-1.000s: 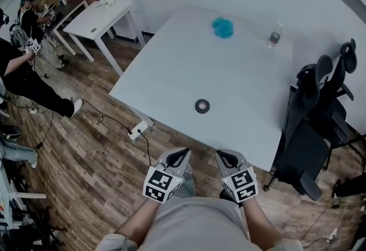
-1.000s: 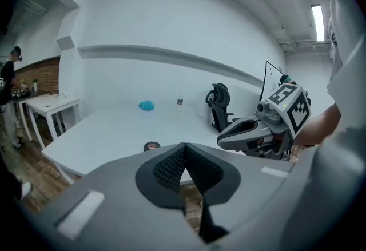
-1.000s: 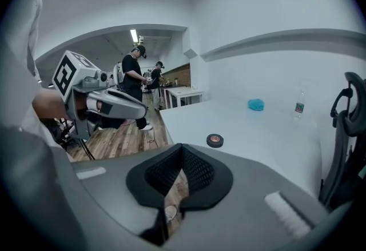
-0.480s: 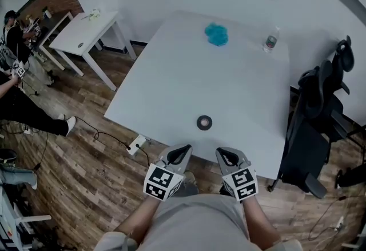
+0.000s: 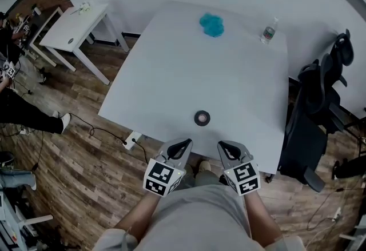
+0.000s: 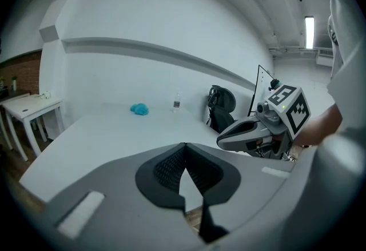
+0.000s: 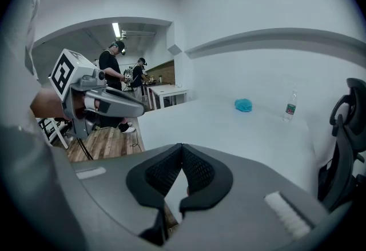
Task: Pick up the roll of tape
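Note:
A small dark roll of tape [image 5: 202, 118] lies flat on the big white table [image 5: 171, 78], close to its near edge. My left gripper [image 5: 183, 144] and right gripper [image 5: 225, 146] hang side by side just short of that edge, on either side of the roll and a little nearer to me. Both are shut with nothing between the jaws. In the left gripper view my left gripper [image 6: 184, 147] points over the table, jaws together, with the right gripper [image 6: 260, 130] beside it. In the right gripper view my right gripper [image 7: 182, 148] is shut too. The tape is hidden in both gripper views.
A blue crumpled cloth [image 5: 212, 24] and a water bottle [image 5: 269, 32] stand at the table's far side. Black office chairs [image 5: 320, 107] crowd the right edge. A smaller white table [image 5: 71, 27] and people [image 5: 23, 112] are at the left. A cable and power strip [image 5: 130, 141] lie on the floor.
Both grippers and I have come forward toward the table; its near edge and the tape now lie closer to the fingertips. Both jaws stayed shut.

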